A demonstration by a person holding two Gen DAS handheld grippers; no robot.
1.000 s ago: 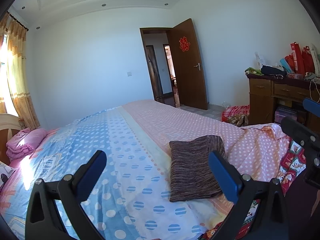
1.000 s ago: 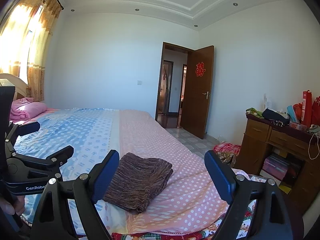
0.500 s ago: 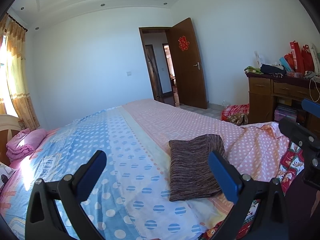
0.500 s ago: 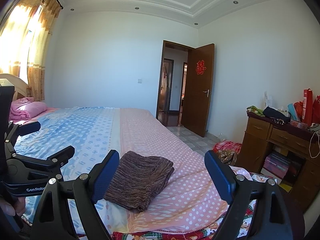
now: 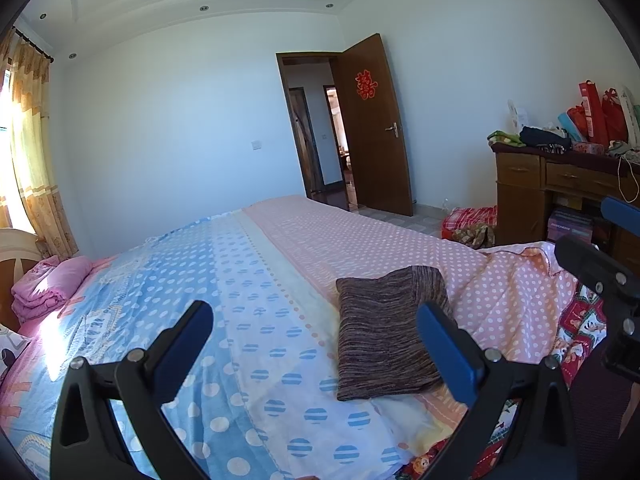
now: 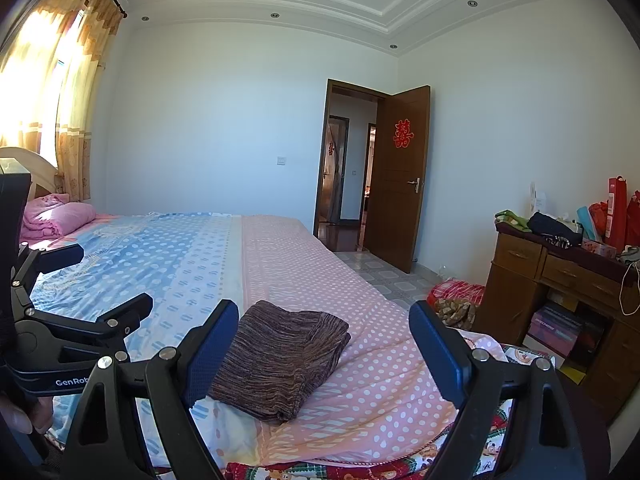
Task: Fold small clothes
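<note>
Looking through the left wrist camera, I hold my left claw (image 5: 314, 340) spread wide above the bed (image 5: 248, 280), gripping nothing. A folded brown garment (image 5: 386, 330) lies flat on the bedspread, near the bed's closest edge, where the blue dotted half meets the pink dotted half. The claw's outer blue pad crosses in front of the garment's corner, though I cannot tell whether it touches. Beyond the bed, a brown door (image 5: 374, 128) stands open. A wooden dresser (image 5: 560, 192) sits off to the side of the bed, cluttered on top. Pink bedding (image 5: 48, 284) is piled at the head of the bed. My right claw (image 5: 604, 256) shows at the frame edge, beside the bed.

Through the right wrist camera, my right claw (image 6: 322, 344) is also spread wide and empty, hovering over the bed (image 6: 280, 264) near its closest edge. The garment (image 6: 280, 360) rests between its two pads in the view, nearer the inner one. My left claw (image 6: 80, 304) hangs over the blue side of the bed, jaws apart. The door (image 6: 402, 176) and dresser (image 6: 560, 280) stand past the bed.
</note>
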